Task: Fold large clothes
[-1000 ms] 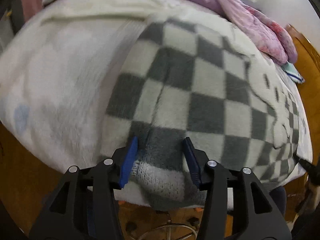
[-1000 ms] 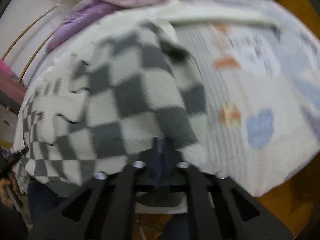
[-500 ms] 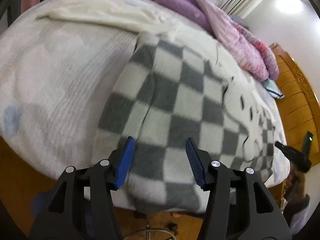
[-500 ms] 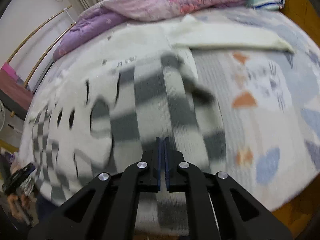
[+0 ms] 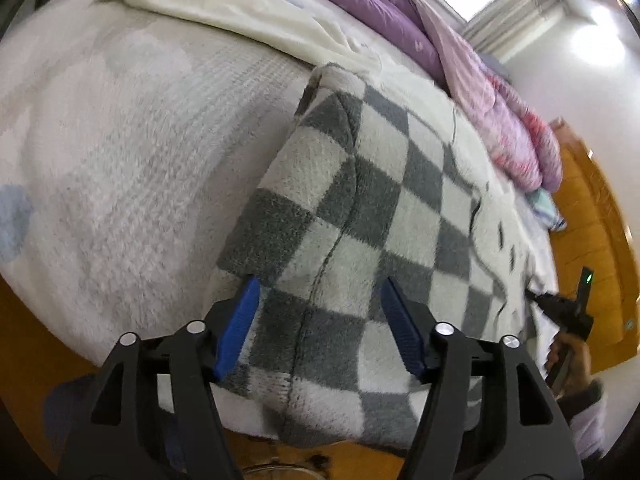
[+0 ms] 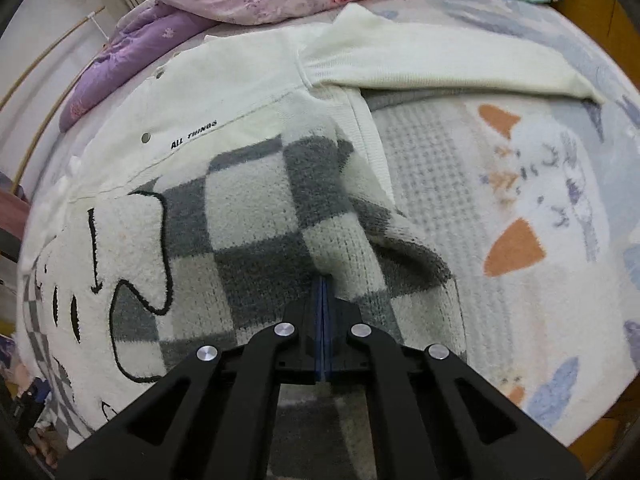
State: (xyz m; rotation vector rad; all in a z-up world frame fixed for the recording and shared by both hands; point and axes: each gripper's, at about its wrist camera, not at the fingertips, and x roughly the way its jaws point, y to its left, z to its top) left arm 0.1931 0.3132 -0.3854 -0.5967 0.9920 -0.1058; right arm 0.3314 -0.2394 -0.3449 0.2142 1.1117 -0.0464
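Bed holds one checkered sweater, one cream garment.

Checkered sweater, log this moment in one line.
left gripper: open, jaws just widened, over checkered sweater | right gripper: shut | bed

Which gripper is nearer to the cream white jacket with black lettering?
Right. The right gripper, shut on the checkered fleece garment, sits just below the jacket; the open left gripper hovers at the garment's near end.
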